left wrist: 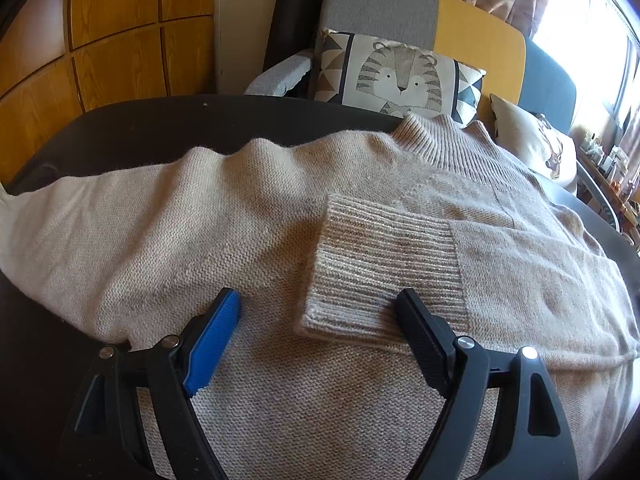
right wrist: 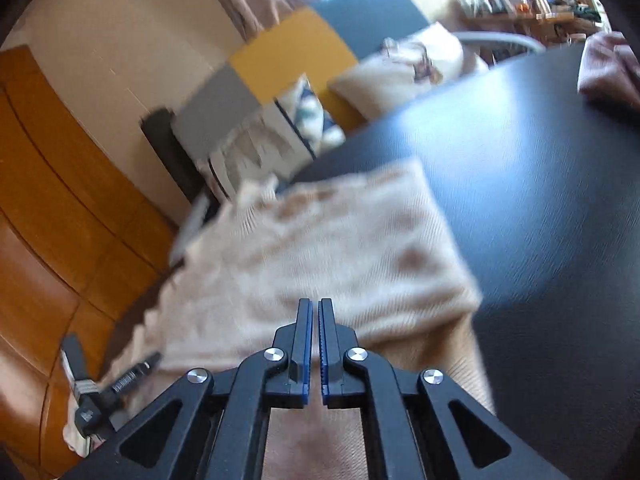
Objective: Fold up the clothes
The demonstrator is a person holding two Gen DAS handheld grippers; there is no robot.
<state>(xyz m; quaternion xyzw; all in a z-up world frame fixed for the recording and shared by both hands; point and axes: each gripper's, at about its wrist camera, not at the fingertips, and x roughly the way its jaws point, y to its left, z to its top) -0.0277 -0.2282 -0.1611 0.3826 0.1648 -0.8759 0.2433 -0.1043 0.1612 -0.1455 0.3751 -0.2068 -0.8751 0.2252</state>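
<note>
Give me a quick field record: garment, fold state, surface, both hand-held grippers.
garment: beige knit sweater, lying flat
fold state: one sleeve folded across the chest, ribbed cuff on top
surface: dark table
left hand-held gripper: open, over the cuff
right hand-held gripper: shut, holding nothing; view blurred

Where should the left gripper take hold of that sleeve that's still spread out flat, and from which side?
Probably near its outer end, at the left of the sweater, where the unfolded sleeve tapers toward the table edge. Come from the near side with the open left gripper, pinching the edge; the other cuff already lies folded across the chest.
</note>
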